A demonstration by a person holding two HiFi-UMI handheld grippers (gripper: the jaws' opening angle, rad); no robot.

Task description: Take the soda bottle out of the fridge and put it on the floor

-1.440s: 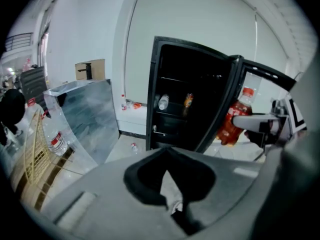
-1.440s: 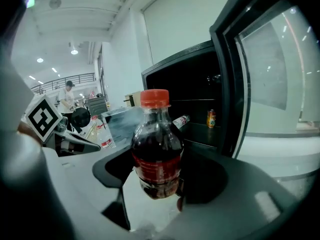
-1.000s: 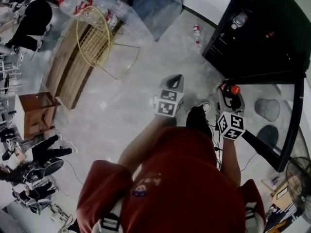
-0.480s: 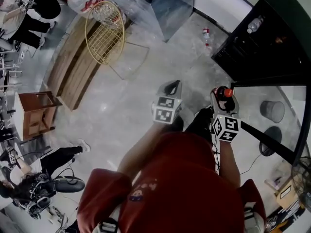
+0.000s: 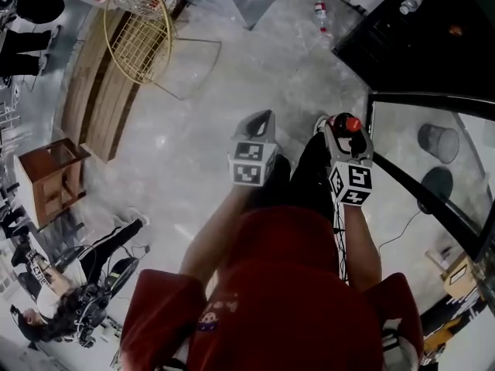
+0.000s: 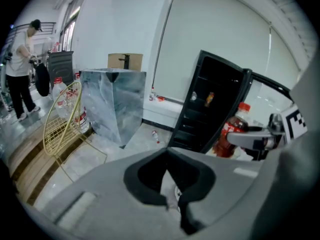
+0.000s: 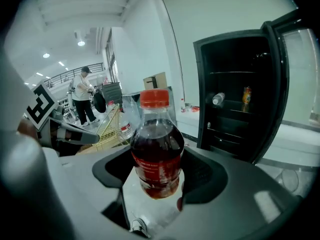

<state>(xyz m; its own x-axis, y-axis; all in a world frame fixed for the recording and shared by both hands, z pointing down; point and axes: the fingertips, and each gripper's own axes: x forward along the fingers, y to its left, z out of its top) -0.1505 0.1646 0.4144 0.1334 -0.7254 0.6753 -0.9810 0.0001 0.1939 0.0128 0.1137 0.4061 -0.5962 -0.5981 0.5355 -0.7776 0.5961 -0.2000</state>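
The soda bottle [image 7: 157, 149] holds dark soda and has a red cap and a red label. My right gripper [image 7: 156, 191] is shut on its lower body and holds it upright in the air. From the head view the bottle's cap [image 5: 350, 124] shows at the tip of the right gripper [image 5: 344, 132], above the grey floor. The black fridge [image 5: 421, 41] stands open at the upper right, and its glass door [image 5: 433, 168] swings out beside my right arm. My left gripper [image 5: 260, 120] hangs to the left, shut and holding nothing. The left gripper view shows the bottle [image 6: 231, 134] at the right.
A yellow wire chair [image 5: 139, 37] and a wooden bench [image 5: 93, 107] stand at the upper left, a small brown table [image 5: 50, 176] at the left. A small bottle [image 5: 320, 12] lies on the floor near the fridge. A silvery wrapped box [image 6: 112, 104] stands ahead. A person [image 5: 69, 292] is at the lower left.
The head view has shifted: the fridge now lies further to the upper right and both grippers sit a little higher. The right gripper keeps its hold on the bottle.
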